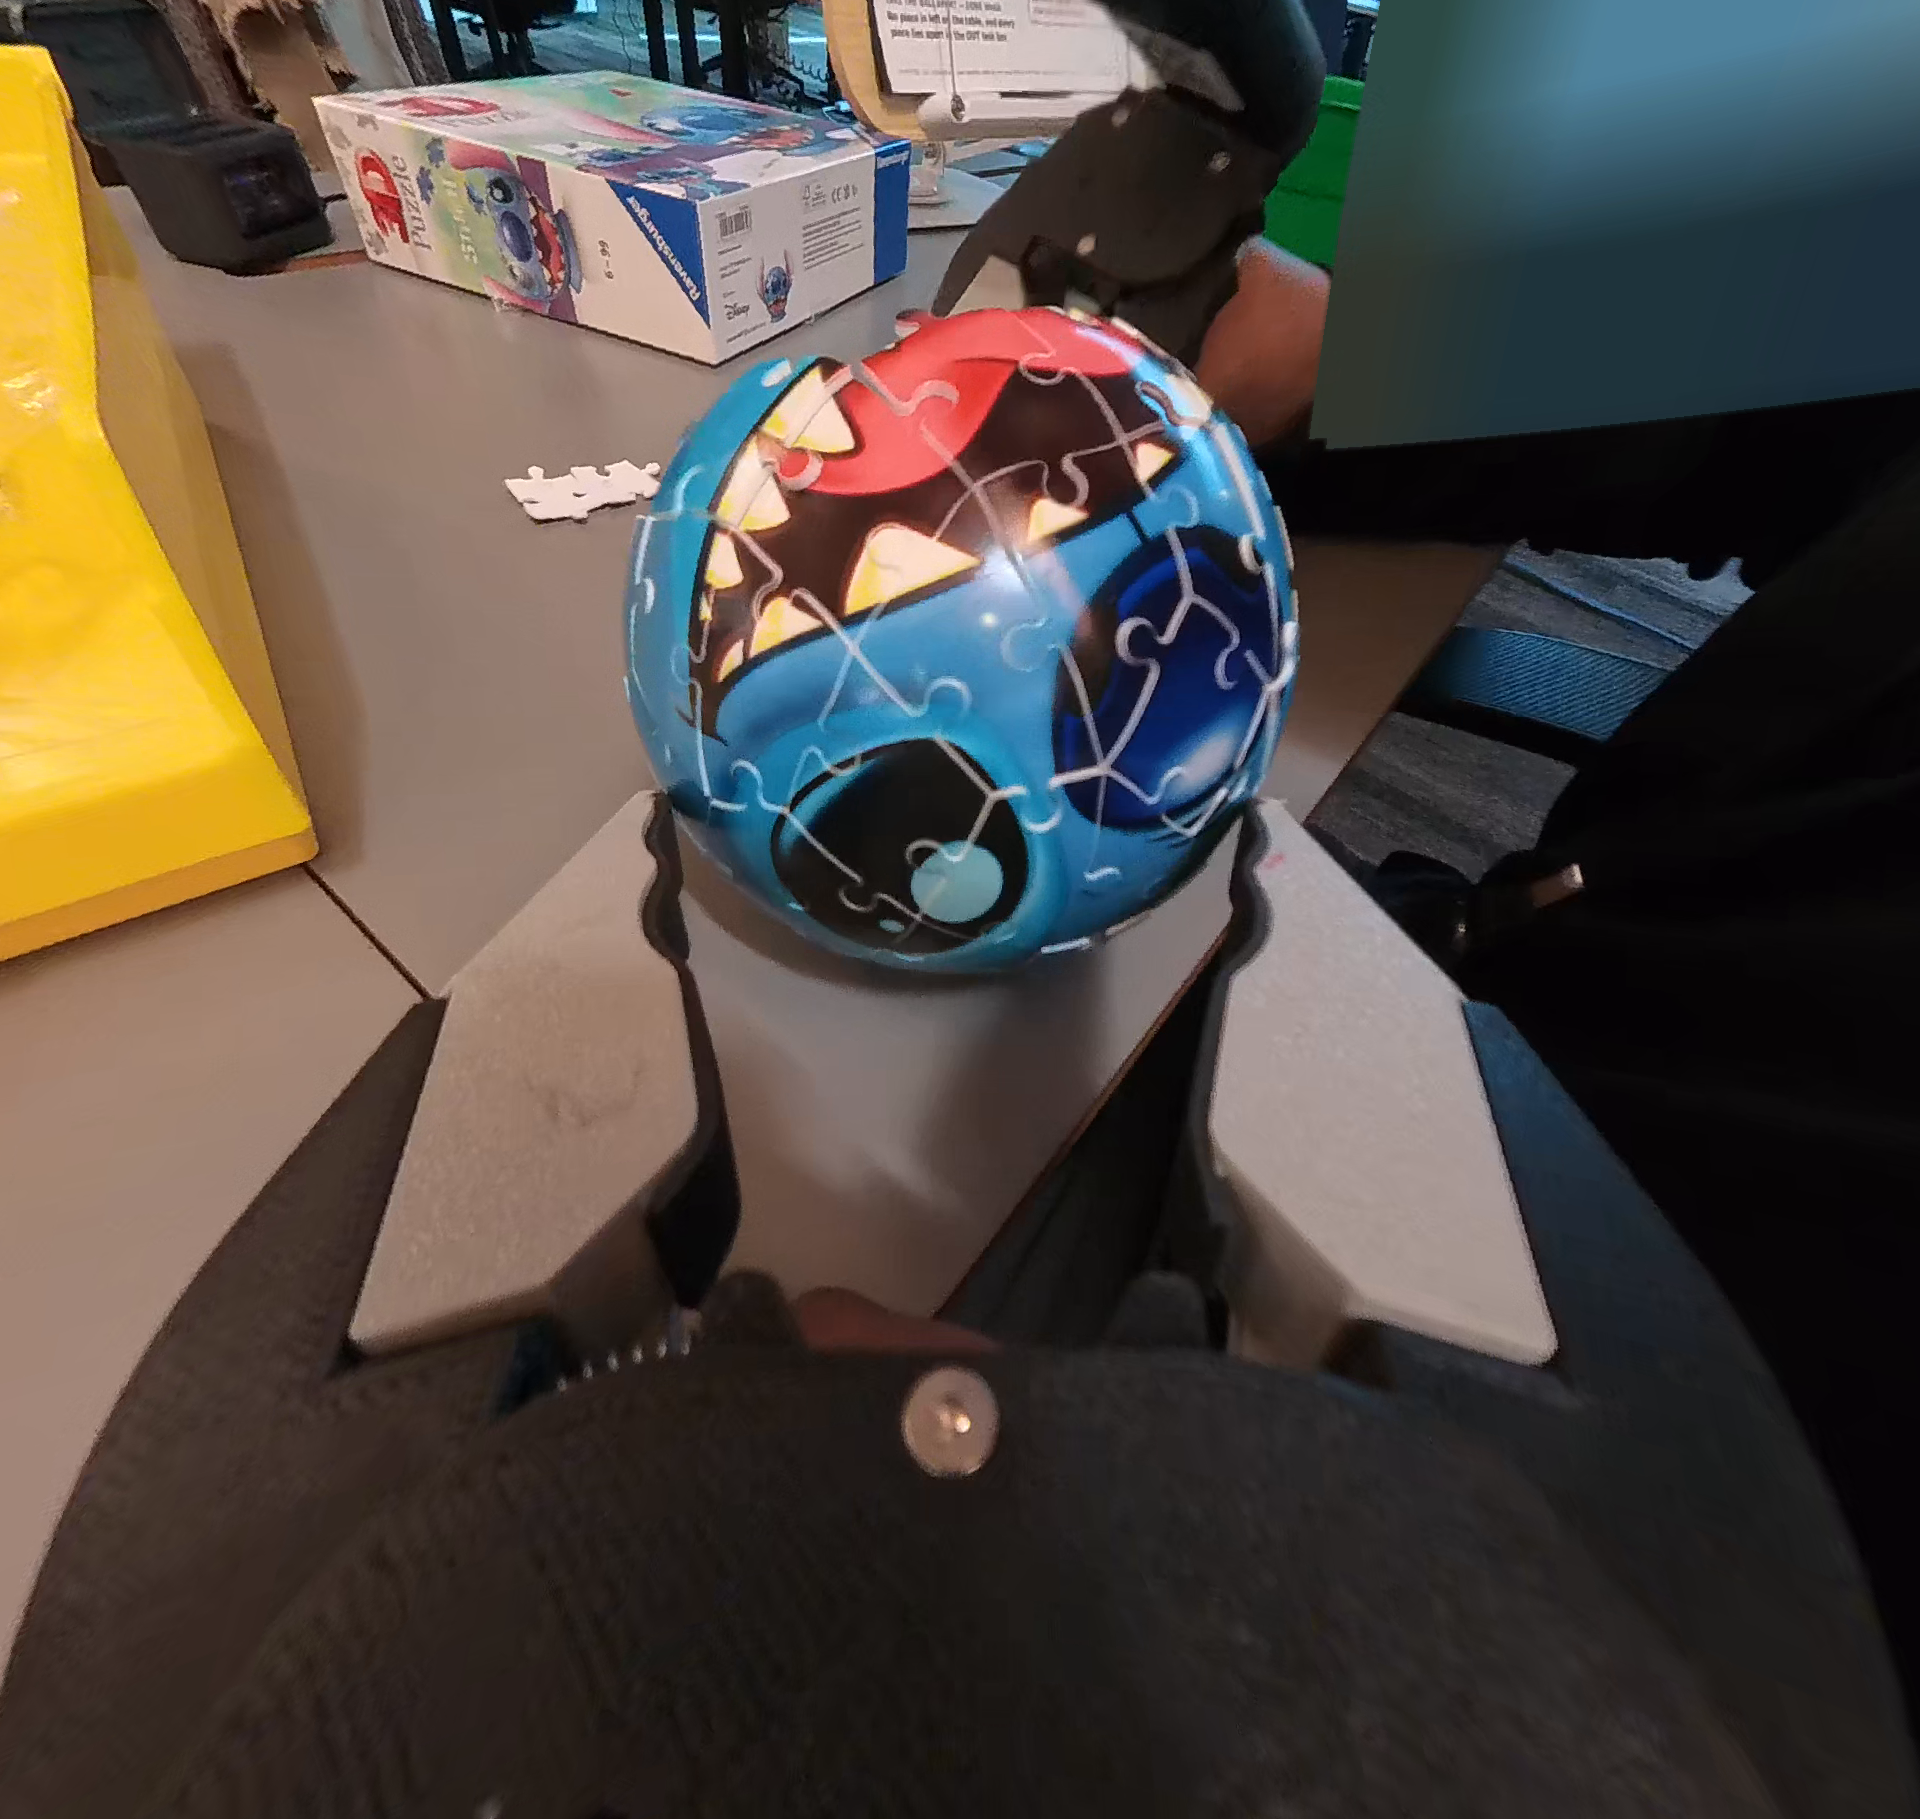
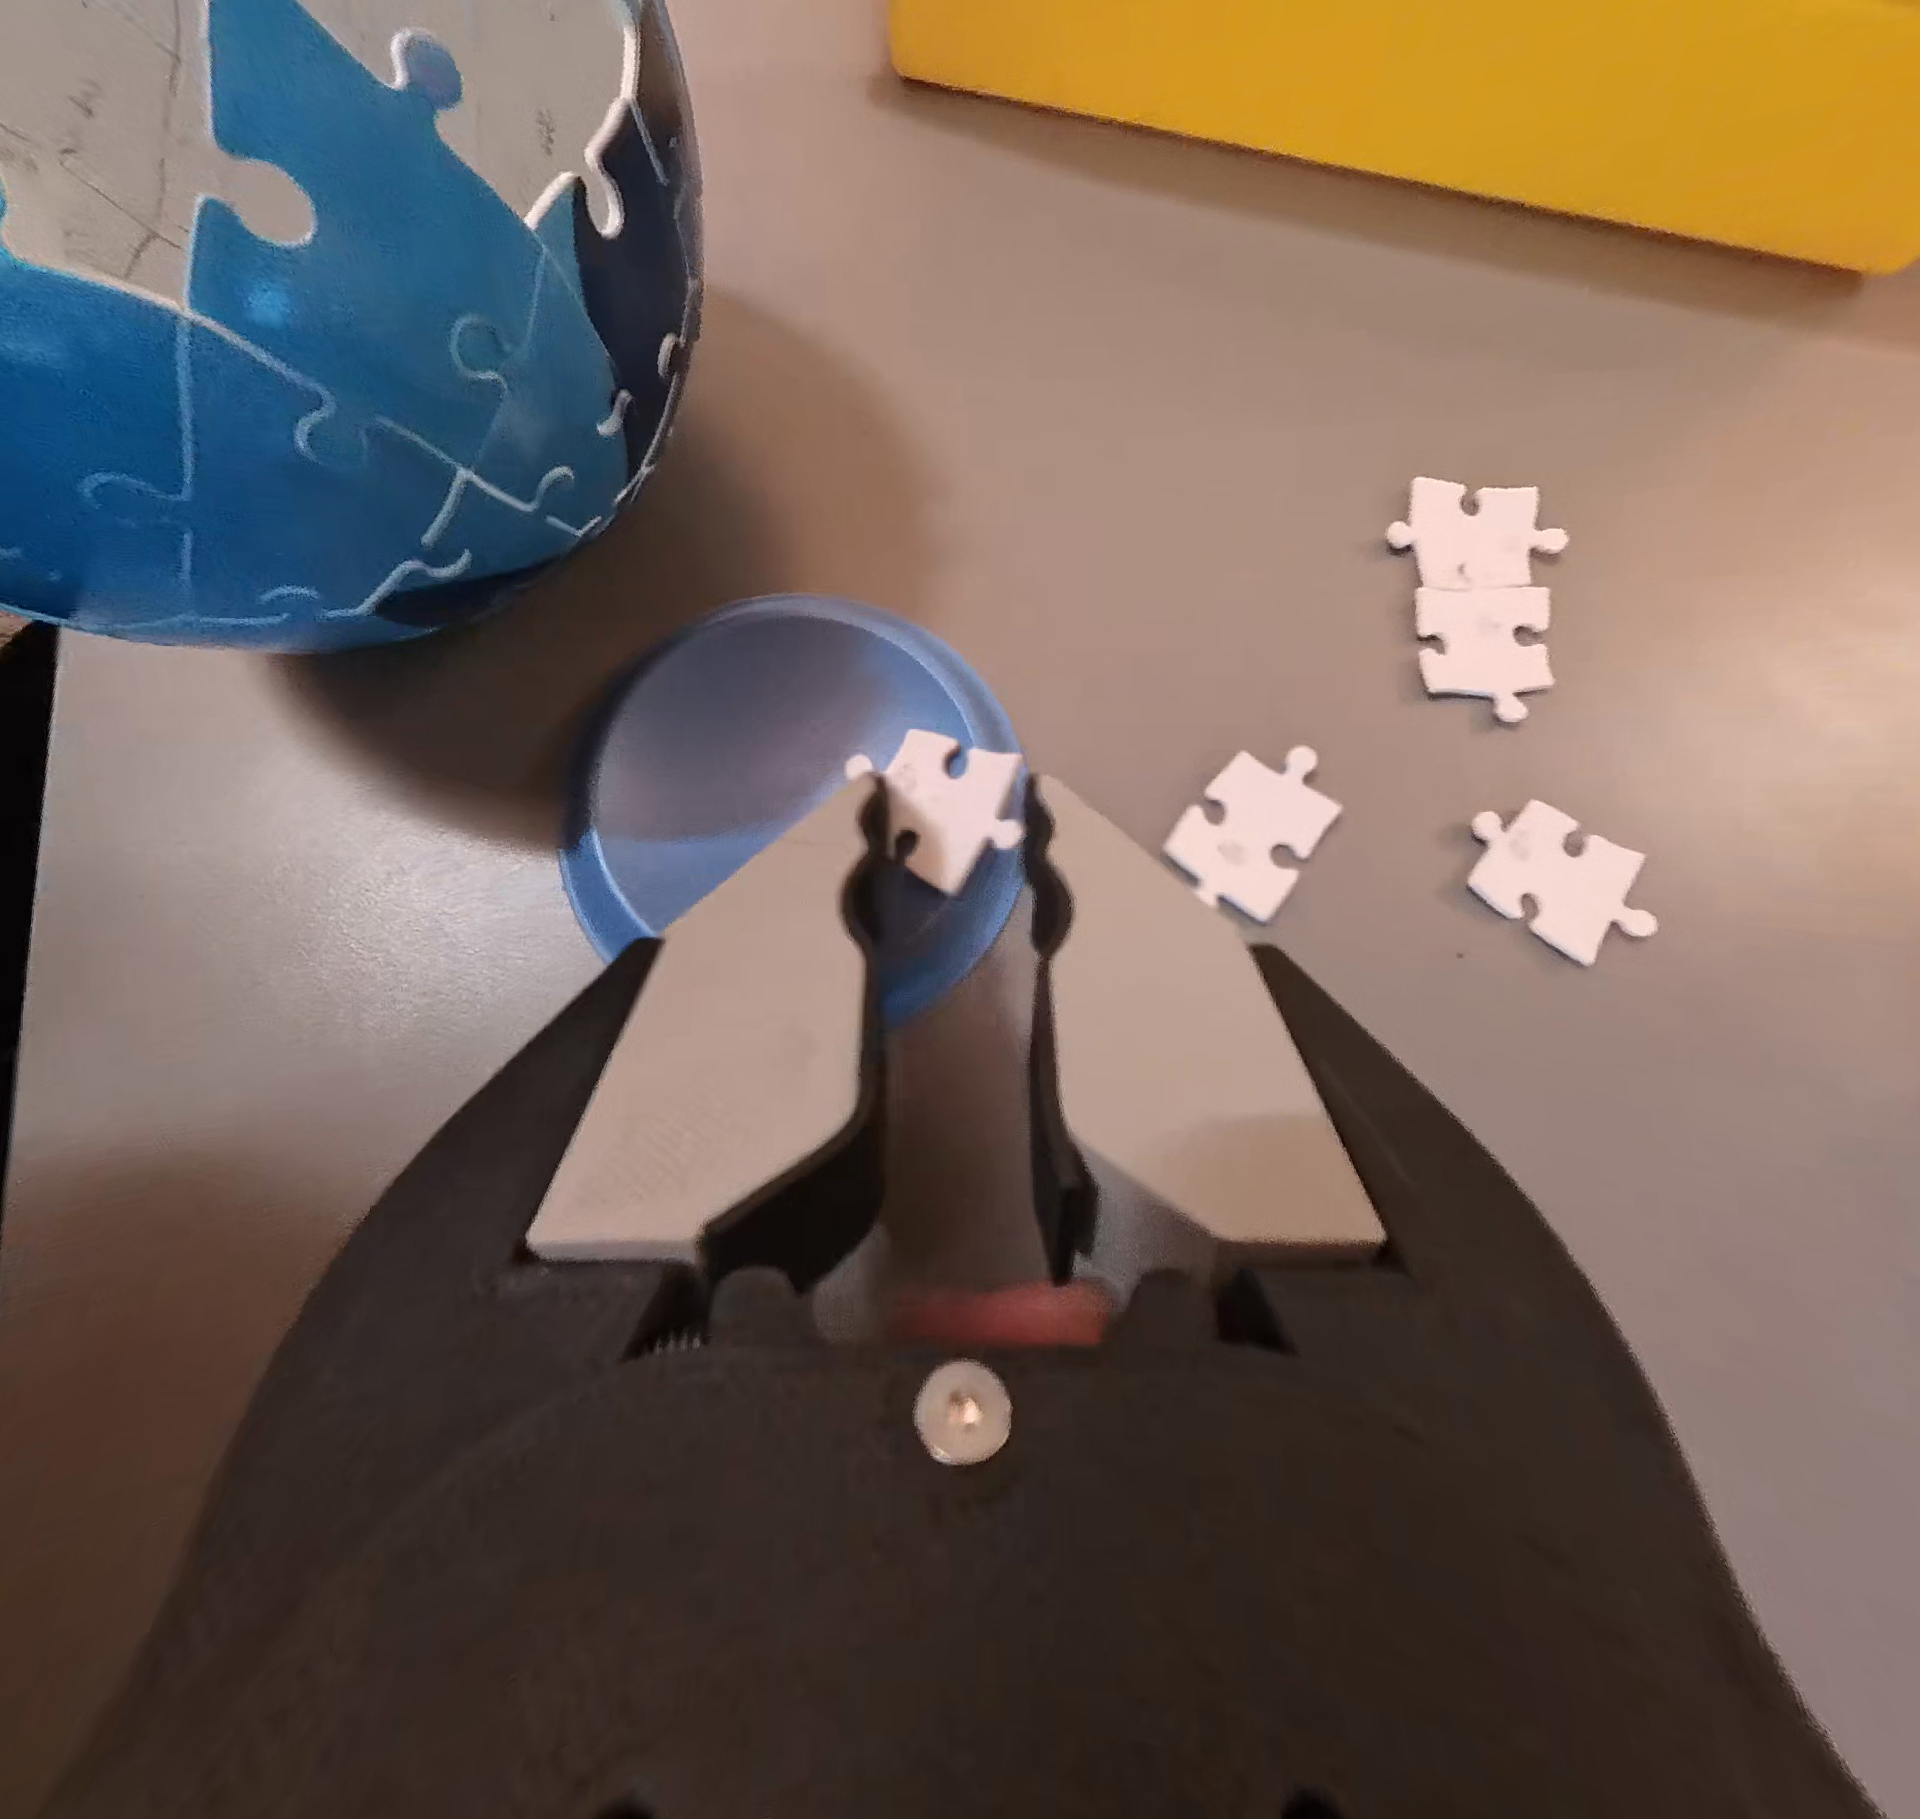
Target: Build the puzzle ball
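Left hand-held gripper [image 1: 961,834] level, clamping puzzle ball [image 1: 961,637]; right [image 2: 951,793] angled tableward.

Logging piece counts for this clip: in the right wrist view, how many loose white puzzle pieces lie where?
White puzzle piece in the right claw, above the round blue dish: 1
White puzzle pieces, joined pair on the grey table: 2
White puzzle pieces, single on table: 2
Total: 5

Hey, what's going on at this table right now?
A person with two handheld grippers is assembling a puzzle ball. The left gripper has its jaws around the ball's lower part, steadying it on the grey table. The right gripper is pinching a white puzzle piece over a blue dish. The ball has an open gap, and loose pieces lie face down nearby.
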A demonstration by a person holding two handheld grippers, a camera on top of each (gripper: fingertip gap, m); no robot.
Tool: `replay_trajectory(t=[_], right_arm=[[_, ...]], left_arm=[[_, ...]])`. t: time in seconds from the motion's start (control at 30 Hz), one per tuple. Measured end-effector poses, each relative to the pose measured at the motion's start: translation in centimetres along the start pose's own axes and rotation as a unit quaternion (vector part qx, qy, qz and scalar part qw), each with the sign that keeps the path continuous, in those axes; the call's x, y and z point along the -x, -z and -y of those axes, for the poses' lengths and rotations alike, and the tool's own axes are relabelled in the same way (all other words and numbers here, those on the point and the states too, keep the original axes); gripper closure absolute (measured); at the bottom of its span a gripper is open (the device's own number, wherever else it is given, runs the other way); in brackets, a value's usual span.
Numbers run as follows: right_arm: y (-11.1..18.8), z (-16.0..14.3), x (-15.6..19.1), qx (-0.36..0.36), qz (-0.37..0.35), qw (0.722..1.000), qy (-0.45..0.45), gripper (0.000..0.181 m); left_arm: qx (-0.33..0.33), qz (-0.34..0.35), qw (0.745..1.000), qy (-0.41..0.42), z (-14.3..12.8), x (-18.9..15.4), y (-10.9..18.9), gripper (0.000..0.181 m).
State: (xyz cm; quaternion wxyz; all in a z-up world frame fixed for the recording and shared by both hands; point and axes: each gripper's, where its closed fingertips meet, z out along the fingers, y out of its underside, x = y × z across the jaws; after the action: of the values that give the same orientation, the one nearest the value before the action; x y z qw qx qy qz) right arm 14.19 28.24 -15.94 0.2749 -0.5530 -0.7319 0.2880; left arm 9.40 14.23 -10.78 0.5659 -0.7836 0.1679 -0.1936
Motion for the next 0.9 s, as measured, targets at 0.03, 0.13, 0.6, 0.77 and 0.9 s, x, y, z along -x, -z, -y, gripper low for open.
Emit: replay_trajectory(t=[0.03,0.13,0.6,0.77,0.9], right_arm=[[0.5,0.1,-0.3,-0.007,-0.006,1.0,-0.001,0.17],[2.2,-0.8,-2.2,-0.004,-0.025,0.999,-0.022,0.171],[6.2,-3.9,-6.3,-0.037,0.0,0.983,-0.179,0.165],[6.3,-2.7,-4.8,-0.029,-0.028,0.996,-0.077,0.111],[4.3,2.2,4.5,-0.093,0.136,0.986,-0.03,0.083]], left_arm=[[0.0,0.0,1.0,-0.001,0.0,0.0,0.0,0.077],[0.0,-0.003,1.0,-0.002,-0.1,0.0,0.0,0.077],[-0.004,-0.012,1.0,0.0,-0.2,0.2,0.1,0.077],[0.003,-0.029,1.0,0.002,-0.5,0.2,0.0,0.075],[0.023,-0.044,0.999,-0.004,-1.1,-0.2,-0.4,0.072]])
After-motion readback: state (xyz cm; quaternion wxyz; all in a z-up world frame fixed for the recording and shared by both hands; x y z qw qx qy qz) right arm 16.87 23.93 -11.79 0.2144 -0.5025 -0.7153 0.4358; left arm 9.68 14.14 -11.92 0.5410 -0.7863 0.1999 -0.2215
